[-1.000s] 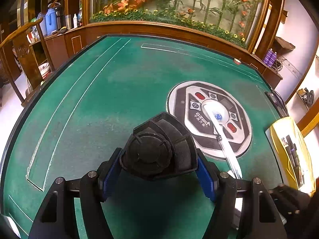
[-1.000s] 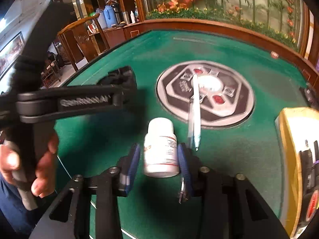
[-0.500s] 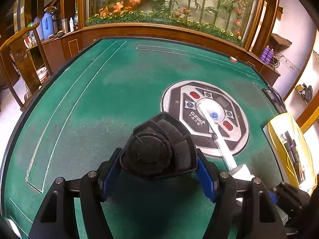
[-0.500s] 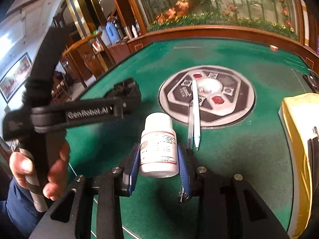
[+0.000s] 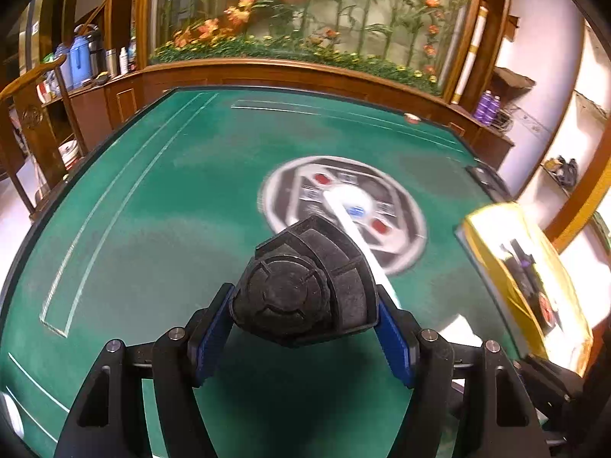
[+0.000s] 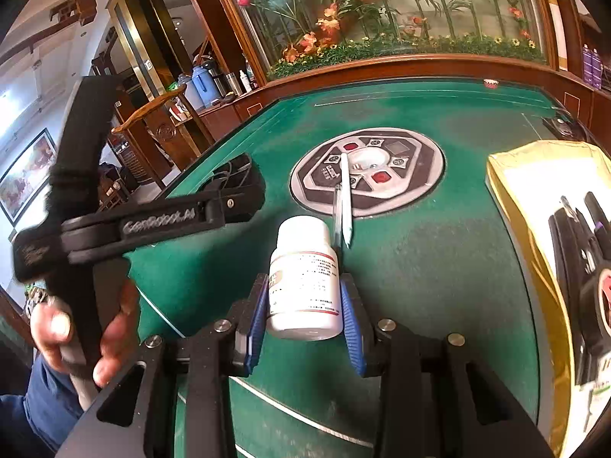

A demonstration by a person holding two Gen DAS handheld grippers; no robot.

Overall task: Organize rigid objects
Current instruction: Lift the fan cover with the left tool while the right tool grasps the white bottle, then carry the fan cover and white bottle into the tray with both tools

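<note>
Both tools have lifted and swung toward the worktop's right edge. Left tool (image 5: pixel 301 324) is clamped on the black part (image 5: pixel 305 290); right tool (image 6: pixel 305 305) is clamped on the white bottle (image 6: pixel 305 278). Neither is stowed in the yellow tray (image 6: pixel 527 206) yet. The pen (image 6: pixel 343 202) remains mid-worktop, probably next.

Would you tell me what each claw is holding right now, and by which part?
The left claw grips a black angular object by its two sides. The right claw clamps a white bottle across its lower body.
</note>
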